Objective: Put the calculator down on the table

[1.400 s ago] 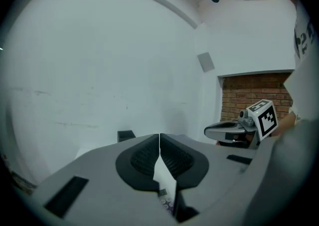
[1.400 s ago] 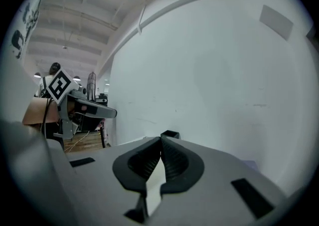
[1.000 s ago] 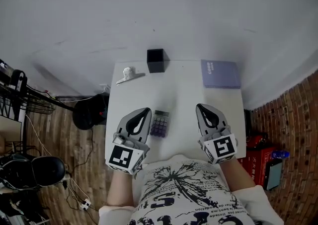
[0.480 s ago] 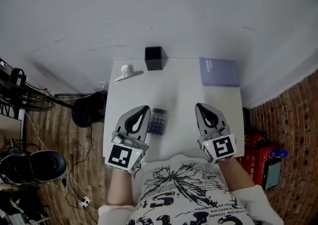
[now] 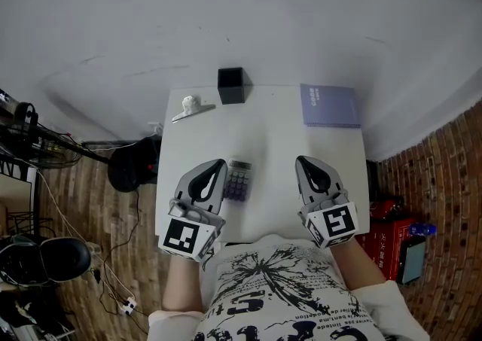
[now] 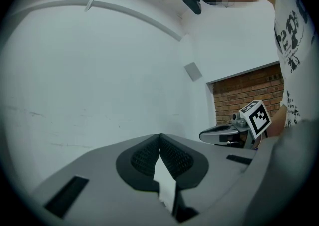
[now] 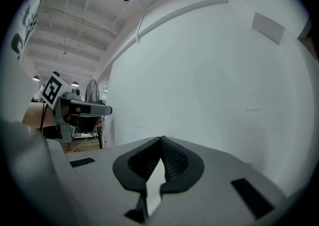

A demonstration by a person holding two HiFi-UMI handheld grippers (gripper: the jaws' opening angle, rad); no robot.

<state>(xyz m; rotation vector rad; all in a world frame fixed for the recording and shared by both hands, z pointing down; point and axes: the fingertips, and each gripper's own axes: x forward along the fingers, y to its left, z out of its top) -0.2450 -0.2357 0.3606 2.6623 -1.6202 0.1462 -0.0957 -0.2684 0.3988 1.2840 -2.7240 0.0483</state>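
The calculator point(image 5: 239, 180), grey with purple keys, lies flat on the white table point(image 5: 263, 136) in the head view. My left gripper point(image 5: 219, 165) hovers just left of it, jaws shut and empty. My right gripper point(image 5: 303, 162) is held level over the table's right half, also shut with nothing in it. In the left gripper view the left gripper's tips point(image 6: 159, 136) meet against a white wall, with the right gripper point(image 6: 234, 131) off to the side. The right gripper view shows its own closed tips point(image 7: 161, 139) and the left gripper point(image 7: 75, 108) beyond.
A black cube-shaped holder point(image 5: 232, 85) stands at the table's far edge. A metal clip point(image 5: 191, 108) lies at the far left corner, a purple book point(image 5: 330, 105) at the far right. A brick wall point(image 5: 444, 204) runs along the right; cables and a stand point(image 5: 132, 166) are on the floor left.
The head camera has tilted slightly, so the table and its things sit a little higher in the picture. Both grippers have stayed where they were, shut.
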